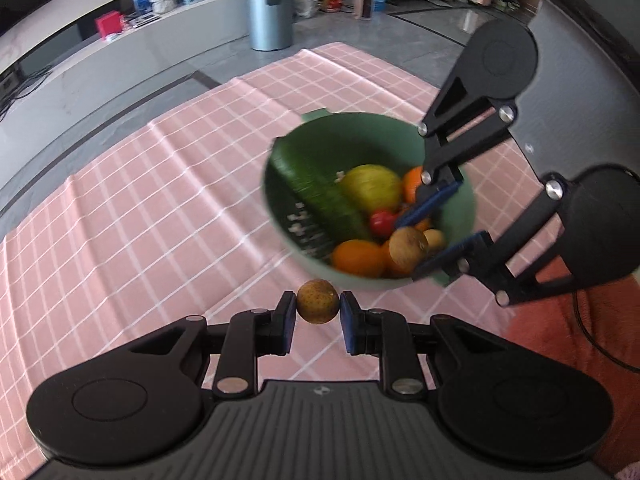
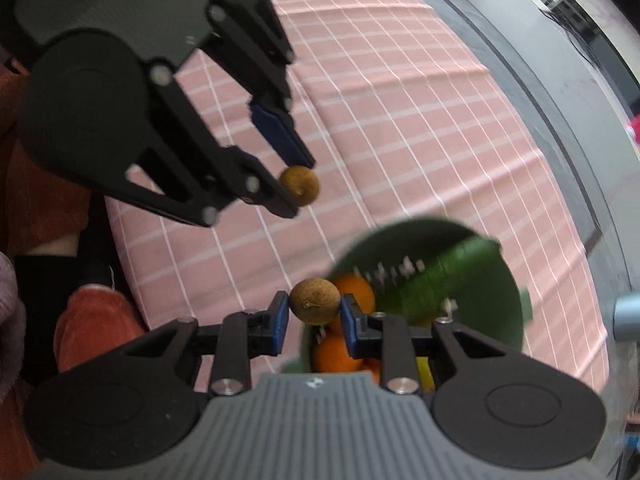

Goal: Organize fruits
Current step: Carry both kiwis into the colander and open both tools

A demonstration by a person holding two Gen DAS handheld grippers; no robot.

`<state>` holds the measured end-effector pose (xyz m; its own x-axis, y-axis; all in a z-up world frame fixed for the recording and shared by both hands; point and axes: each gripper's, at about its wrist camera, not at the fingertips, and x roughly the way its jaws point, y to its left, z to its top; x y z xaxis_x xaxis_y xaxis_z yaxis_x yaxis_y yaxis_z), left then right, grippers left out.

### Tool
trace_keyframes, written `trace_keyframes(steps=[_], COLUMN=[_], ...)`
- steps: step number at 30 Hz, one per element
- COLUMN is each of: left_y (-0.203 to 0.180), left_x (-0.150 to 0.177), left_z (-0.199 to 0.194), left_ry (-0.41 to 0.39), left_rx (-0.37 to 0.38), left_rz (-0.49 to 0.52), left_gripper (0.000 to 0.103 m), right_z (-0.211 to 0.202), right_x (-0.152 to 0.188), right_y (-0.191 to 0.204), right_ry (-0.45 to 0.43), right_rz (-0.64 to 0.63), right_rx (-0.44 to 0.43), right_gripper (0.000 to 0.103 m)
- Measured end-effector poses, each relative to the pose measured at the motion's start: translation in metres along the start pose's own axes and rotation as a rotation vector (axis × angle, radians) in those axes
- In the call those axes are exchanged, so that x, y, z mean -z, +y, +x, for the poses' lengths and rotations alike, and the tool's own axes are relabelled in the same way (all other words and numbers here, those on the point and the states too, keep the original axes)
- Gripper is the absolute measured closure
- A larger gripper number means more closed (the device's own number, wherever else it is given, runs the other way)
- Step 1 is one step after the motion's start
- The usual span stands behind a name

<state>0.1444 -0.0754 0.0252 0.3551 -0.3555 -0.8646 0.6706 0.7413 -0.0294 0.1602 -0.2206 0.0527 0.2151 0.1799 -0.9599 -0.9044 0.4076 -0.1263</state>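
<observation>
— What sits closest to the lens?

— A small brown fruit (image 1: 317, 302), clamped between the left gripper (image 1: 317, 312)'s blue pads, hanging over the pink checked cloth (image 1: 160, 208).

— And the other tongs?

— The right gripper (image 2: 315, 312) is closed on a second brown fruit (image 2: 315, 306), just above the green bowl (image 1: 468, 200)'s near rim.

— Why pinched so?

— Probably to sort them out from the oranges (image 1: 357, 258), cucumber (image 1: 320, 196) and the rest in the bowl.

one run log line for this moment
left gripper: shut on longan | right gripper: shut on second longan | green bowl: fruit inside
</observation>
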Motion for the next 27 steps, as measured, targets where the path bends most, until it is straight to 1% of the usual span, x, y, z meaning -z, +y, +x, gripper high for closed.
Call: trace_keyframes(steps=[5,10,12,14,17,23,27], left_y=[-0.018,-0.024,-0.025,-0.025,-0.020,-0.014,-0.014], left_x=[-0.012,-0.022,-0.024,-0.026,-0.030,-0.036,-0.040], left_z=[0.013,0.031,0.041,0.047,0.057,0.066,0.072], left_ry=[0.014,0.029,0.048,0.049,0.062,0.036,0.036], left_rx=[0.005,0.009,0.001,-0.004,0.006,0.019,-0.006], left_rz=[0.031,0.048,0.056,0.060,0.040,0.024,0.043], left_gripper=[0.077,0.077,0.077,0.077,0.077,0.077,0.077], right_z=[-0.002,0.005,0.012,0.017,0.026,0.038,0.045], right_x=[0.025,0.044,0.049,0.053,0.053,0.055,0.054], right_y=[-0.016,-0.034,-0.041,-0.045,-0.048,-0.053,-0.054], right_ry=[0.023,0.047,0.054,0.061,0.074,0.082,0.089], right_rz=[0.063,0.129,0.147,0.156,0.160,0.150,0.127], right_rx=[0.050,0.098,0.107,0.114,0.118,0.110,0.106], right_gripper=[0.079,0.079,0.079,0.079,0.079,0.079,0.079])
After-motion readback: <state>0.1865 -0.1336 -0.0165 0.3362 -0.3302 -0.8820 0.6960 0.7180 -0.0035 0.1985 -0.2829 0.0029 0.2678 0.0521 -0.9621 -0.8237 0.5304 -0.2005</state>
